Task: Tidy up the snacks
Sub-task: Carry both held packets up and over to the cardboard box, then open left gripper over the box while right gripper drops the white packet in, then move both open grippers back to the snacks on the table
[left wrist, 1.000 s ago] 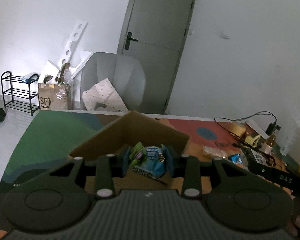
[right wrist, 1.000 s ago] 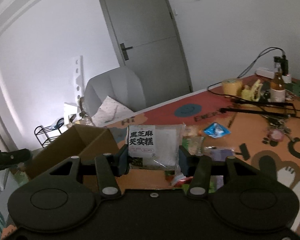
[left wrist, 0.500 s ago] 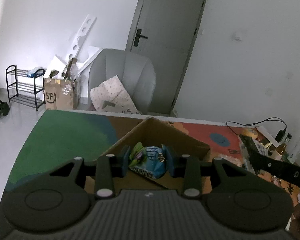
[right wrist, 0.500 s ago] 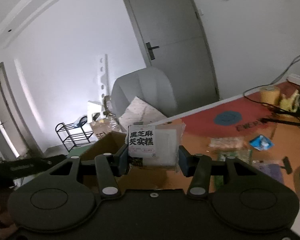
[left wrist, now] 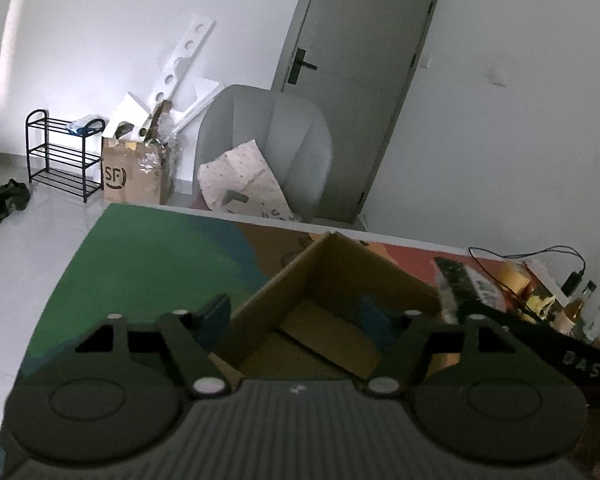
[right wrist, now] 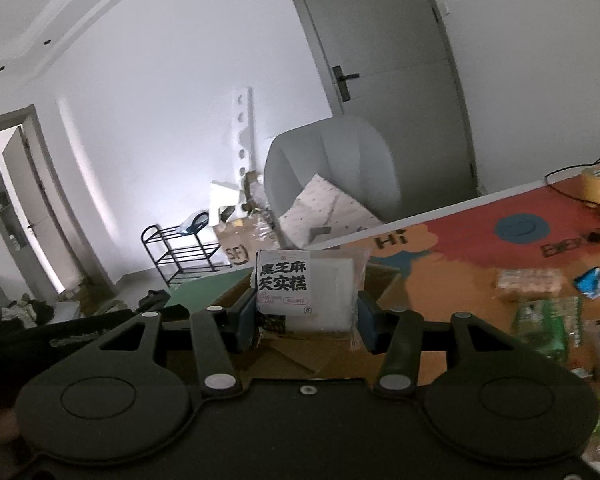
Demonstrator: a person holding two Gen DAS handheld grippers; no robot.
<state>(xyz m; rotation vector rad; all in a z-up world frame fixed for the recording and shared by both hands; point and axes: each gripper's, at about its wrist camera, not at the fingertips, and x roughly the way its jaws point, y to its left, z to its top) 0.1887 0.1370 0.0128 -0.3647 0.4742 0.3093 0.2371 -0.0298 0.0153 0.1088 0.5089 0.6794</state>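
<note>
Hovering over the box (left wrist: pixel 332 308): left gripper (left wrist: pixel 312 312), jaws opening, nothing showing between them, only the bare cardboard floor of the box below. Standing wide to either side of the box's near corner, fingers (left wrist: pixel 216 312) clear of the walls.

Clamping a packet (right wrist: pixel 308 292) upright: right gripper (right wrist: pixel 306 316), blue pads pressing on both side edges, white label with black characters facing the camera, clear wrapper showing on the right half. Hanging above the box (right wrist: pixel 380 280), just beyond its near rim, no contact with the cardboard visible. Showing too in the left view, at the right edge beside the box, as a blurred sliver (left wrist: pixel 456 284).

Sitting open on the mat (left wrist: pixel 148 252), near where the green part meets the orange: the box, flaps up.

Lying loose on the mat (right wrist: pixel 460 264) to the right, well apart from the box: a pale pack (right wrist: pixel 528 282), a blue pack (right wrist: pixel 594 282), a green pack (right wrist: pixel 544 320), all blurred.

Standing behind the table: grey chair (left wrist: pixel 268 140) and door (left wrist: pixel 360 80).
</note>
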